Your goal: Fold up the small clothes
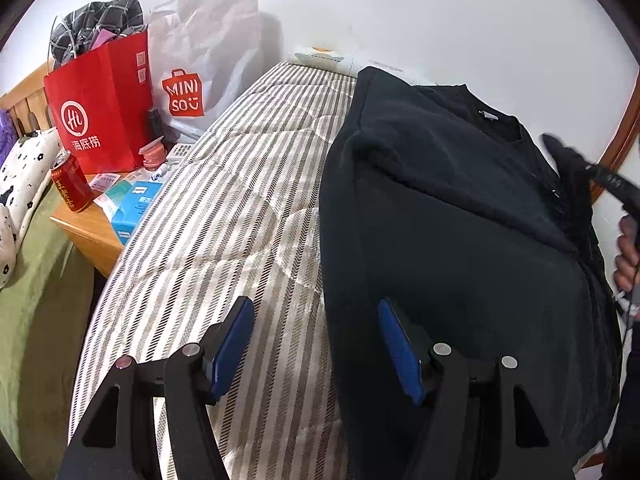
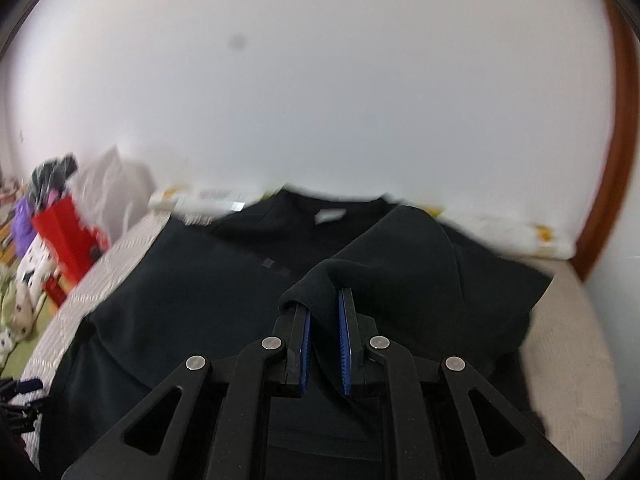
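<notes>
Blue ribbed pads (image 2: 343,344) on your right gripper (image 2: 325,334) stand close together with a fold of the black sweatshirt's (image 2: 192,288) sleeve (image 2: 400,256) pinched between them; the cloth drapes over the left fingertip and hangs down through the narrow gap. That view is smeared, so I would only say the pads seem to be pressing the fabric rather than merely flanking it. From the pinch, the sleeve lifts up and runs back to the right shoulder, arching over the chest.

Your left gripper (image 1: 316,336) has its fingers well apart and nothing between them. Its right pad (image 1: 400,352) sits over the near left edge of the sweatshirt, its left pad (image 1: 232,348) over the striped bedcover (image 1: 240,184).

The sweatshirt lies flat on the right half of the bed, collar and white neck label (image 2: 329,215) at the far end by the wall. On the left, past the bed's edge, a wooden nightstand (image 1: 86,232) carries a red paper bag (image 1: 100,112), a white Miniso bag (image 1: 208,64), a red can (image 1: 71,180) and a blue tissue pack (image 1: 134,204). Your right hand (image 1: 626,256) shows at the right edge of the left camera's view.
</notes>
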A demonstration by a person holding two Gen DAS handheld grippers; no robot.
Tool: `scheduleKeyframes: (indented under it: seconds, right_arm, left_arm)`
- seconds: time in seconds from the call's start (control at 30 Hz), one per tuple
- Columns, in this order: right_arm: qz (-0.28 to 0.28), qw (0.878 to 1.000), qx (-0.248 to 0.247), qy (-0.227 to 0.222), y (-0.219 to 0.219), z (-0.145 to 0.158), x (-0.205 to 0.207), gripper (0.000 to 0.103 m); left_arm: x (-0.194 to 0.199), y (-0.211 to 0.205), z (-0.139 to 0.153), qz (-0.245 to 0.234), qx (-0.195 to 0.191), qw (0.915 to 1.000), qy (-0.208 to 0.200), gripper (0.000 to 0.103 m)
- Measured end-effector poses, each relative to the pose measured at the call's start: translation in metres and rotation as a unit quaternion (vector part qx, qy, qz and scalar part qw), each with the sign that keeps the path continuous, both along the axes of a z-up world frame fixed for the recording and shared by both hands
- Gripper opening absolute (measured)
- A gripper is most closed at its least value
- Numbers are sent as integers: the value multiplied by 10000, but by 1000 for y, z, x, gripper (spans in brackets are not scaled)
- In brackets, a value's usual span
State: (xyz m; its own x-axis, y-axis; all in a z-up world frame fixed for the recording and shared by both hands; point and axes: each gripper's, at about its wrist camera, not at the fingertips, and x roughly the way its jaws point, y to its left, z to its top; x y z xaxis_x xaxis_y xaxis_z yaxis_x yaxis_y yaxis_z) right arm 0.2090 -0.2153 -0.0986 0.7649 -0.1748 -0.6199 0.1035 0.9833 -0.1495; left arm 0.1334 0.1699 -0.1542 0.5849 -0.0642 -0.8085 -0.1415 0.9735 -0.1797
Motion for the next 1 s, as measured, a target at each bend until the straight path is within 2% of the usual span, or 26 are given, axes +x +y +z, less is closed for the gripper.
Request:
scheduleKeyframes:
  seconds: [0.1,0.13,0.17,0.2,0.23,0.27,0.43,0.5,0.6,0.63,0.73,0.77,0.9,0.93,1.0]
  right_arm:
    - [109,9986,-129,505,8,-30,10,19]
    - [136,9976,-139,664,8,-37,11,27]
    - [201,9955,-126,916,7,-46,10,39]
    - [265,9948,-78,980,4,-49,8,48]
    - [328,9944,-18,1009,1,-50,-2,68]
    - [345,9951,0,922,-4,-48,-13,78]
    - [253,9973,55,694,-34,-37,-55,79]
    - [53,9980,148,610,-52,-32,-70,79]
    - [-398,9957,639,533,-93,-31,-87,79]
    - [-487,9942,777,568,-102,-32,-89,78]
    - [-633,9874,1317,600,-126,-37,-89,63]
    - [-580,9865,1403,606,-129,-38,-86,63]
    - [-747,9887,1137,626,-135,-42,-68,63]
    - [-757,9880,1181,645,-136,-44,-63,60]
    - [-603,9870,1356,621,-136,-42,-56,36]
  left_arm:
    - [6,-7,0,-73,-17,10000,38,62]
    - [7,-11,2,-132,12,9999,27,62]
    - [8,-14,4,-180,40,9998,5,62]
    - [9,-18,6,-228,73,9997,-25,62]
    - [10,-22,8,-269,101,9996,-42,62]
    - [11,-25,9,-313,104,9994,-45,62]
    - [20,-48,16,-500,112,9987,-76,62]
    - [24,-60,21,-638,181,9978,-94,62]
    - [30,-79,27,-795,241,9964,-140,62]
    - [33,-85,29,-824,229,9963,-121,62]
    - [39,-96,32,-900,190,9957,-99,62]
    - [41,-99,33,-900,191,9957,-72,62]
    - [42,-105,39,-958,252,9950,-103,62]
    - [41,-104,40,-951,300,9949,-130,62]
    - [39,-100,41,-904,389,9950,-146,62]
